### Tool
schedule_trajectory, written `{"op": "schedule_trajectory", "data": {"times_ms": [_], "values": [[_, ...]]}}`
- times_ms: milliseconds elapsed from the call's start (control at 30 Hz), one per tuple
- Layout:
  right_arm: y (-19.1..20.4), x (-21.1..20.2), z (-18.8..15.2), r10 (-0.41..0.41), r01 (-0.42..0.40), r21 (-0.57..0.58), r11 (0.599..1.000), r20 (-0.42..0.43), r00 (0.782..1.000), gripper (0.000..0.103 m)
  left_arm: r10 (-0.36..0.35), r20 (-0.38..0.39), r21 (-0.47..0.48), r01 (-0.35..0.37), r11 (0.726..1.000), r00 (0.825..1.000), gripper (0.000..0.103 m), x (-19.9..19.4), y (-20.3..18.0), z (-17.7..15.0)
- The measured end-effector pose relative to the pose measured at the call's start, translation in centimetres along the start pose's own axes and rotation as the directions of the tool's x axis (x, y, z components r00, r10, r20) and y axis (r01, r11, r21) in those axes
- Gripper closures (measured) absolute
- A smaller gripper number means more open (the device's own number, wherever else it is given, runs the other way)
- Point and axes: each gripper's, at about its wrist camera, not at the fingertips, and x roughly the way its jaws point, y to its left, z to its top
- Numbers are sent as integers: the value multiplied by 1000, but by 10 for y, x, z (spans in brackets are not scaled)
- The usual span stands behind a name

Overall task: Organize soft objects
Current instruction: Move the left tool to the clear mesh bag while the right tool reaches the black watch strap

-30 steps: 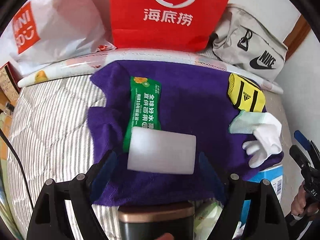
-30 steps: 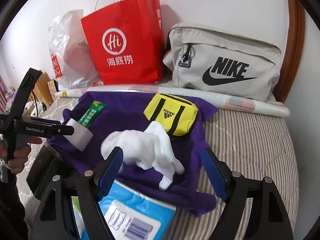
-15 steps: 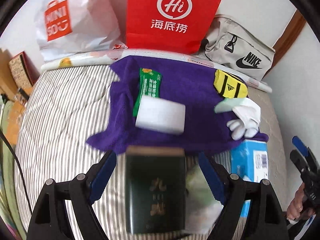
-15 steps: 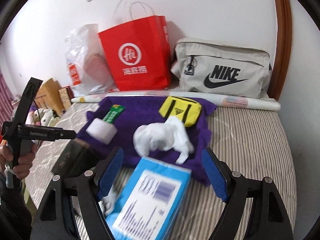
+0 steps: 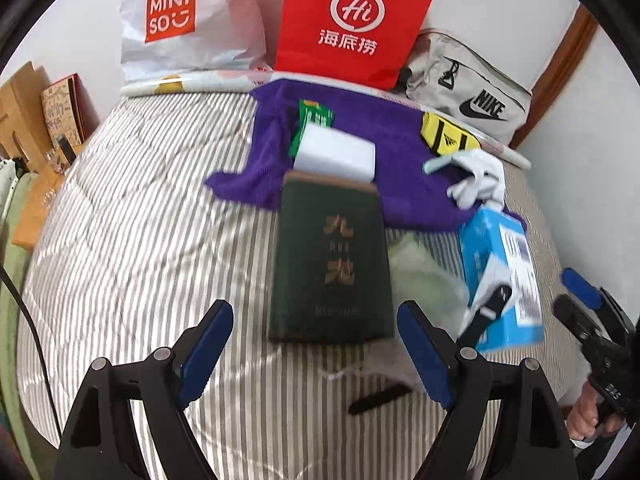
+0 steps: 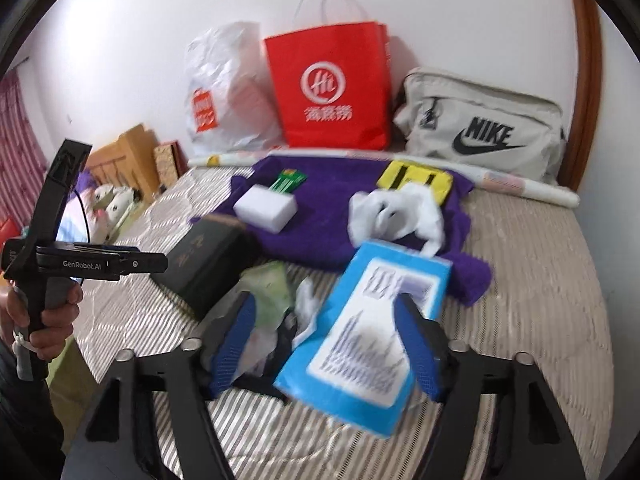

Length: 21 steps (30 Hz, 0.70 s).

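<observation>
A purple towel (image 5: 400,148) (image 6: 332,216) lies on the striped bed. On it sit a white sponge block (image 5: 336,156) (image 6: 266,207), a green packet (image 5: 314,118) (image 6: 289,181), a yellow Adidas pouch (image 5: 448,138) (image 6: 416,178) and white gloves (image 5: 478,182) (image 6: 394,214). In front of the towel lie a dark green box (image 5: 330,264) (image 6: 204,258), a blue and white box (image 5: 506,276) (image 6: 368,332) and a pale green wrapper (image 5: 424,272) (image 6: 266,284). My left gripper (image 5: 316,352) is open and empty, just short of the green box. My right gripper (image 6: 326,342) is open and empty over the blue box.
A red paper bag (image 5: 352,20) (image 6: 330,84), a white Miniso bag (image 5: 180,20) (image 6: 224,88) and a grey Nike bag (image 5: 468,92) (image 6: 480,124) stand along the wall behind a rolled mat (image 6: 528,192). Cardboard boxes (image 5: 36,112) stand left of the bed.
Both grippers have pulled back from the towel toward the bed's near side. The green box and the blue box have come fully into view. Both grippers stay open.
</observation>
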Motion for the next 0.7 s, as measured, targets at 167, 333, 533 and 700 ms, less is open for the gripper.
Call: {"op": "schedule_trajectory", "data": {"times_ms": [167, 333, 533, 700], "values": [[22, 19, -19, 53, -54, -14, 998, -68, 996, 61, 6, -18, 3, -6, 1000, 1000, 20, 8, 7, -23], [36, 35, -23, -24, 21, -50, 999, -57, 998, 61, -13, -16, 16, 14, 1000, 1000, 20, 10, 12, -35], [40, 49, -17, -48, 44, -73, 996, -46, 998, 63, -23, -14, 18, 23, 1000, 1000, 20, 13, 18, -41], [42, 64, -11, -81, 75, -91, 993, -61, 995, 63, -27, -26, 30, 28, 999, 999, 20, 20, 18, -42]]}}
